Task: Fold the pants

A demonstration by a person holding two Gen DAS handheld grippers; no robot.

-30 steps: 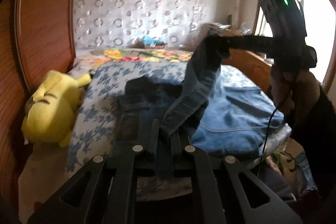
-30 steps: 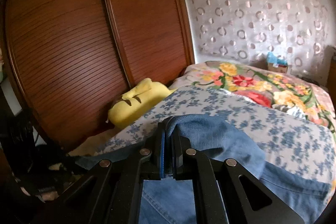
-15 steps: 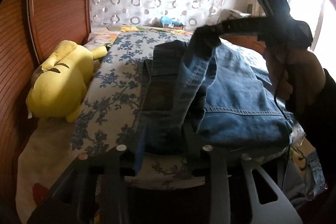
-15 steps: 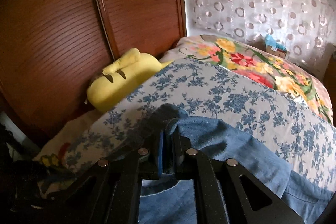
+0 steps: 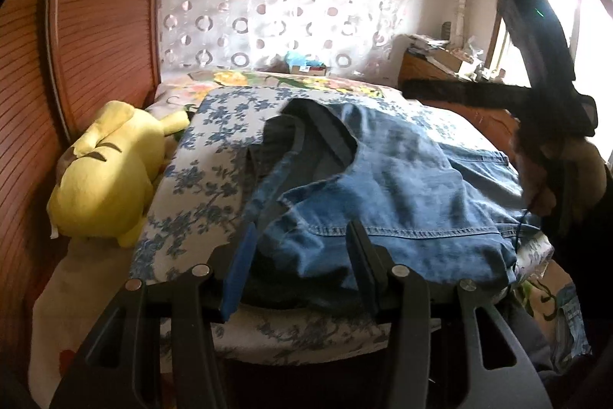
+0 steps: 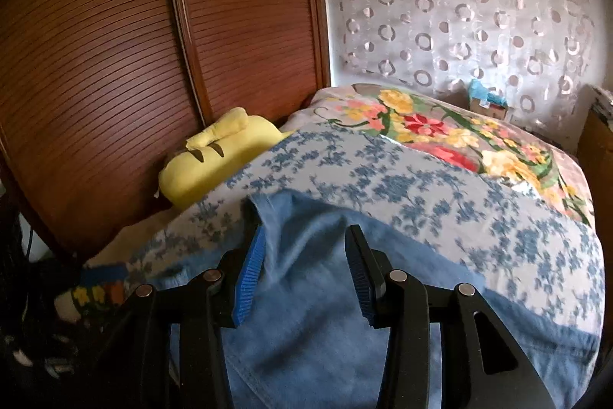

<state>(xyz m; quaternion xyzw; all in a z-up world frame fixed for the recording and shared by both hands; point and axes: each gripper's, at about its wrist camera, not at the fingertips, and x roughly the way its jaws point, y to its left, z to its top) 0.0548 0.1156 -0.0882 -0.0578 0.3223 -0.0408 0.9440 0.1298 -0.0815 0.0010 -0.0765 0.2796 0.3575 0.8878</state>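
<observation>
At the far left stands a brown slatted wooden wardrobe (image 5: 95,37). Beside it, a yellow plush toy (image 5: 105,186) lies along the left edge of a bed (image 5: 214,140) covered in a white spread with blue flowers. A pair of blue denim pants (image 5: 402,186) lies loosely folded on the bed, near its front edge, with a darker inner layer showing at the upper left.

In the left wrist view, the left gripper (image 5: 299,269) sits low at the front edge of the pants, its fingers spread apart with cloth lying between them, not pinched.

In the right wrist view, the right gripper (image 6: 302,276) hovers over the denim with fingers also apart, holding nothing.

At the right of the left wrist view, a hand (image 5: 555,175) holds the other black device above the pants, in front of a bright window (image 5: 590,10).
</observation>
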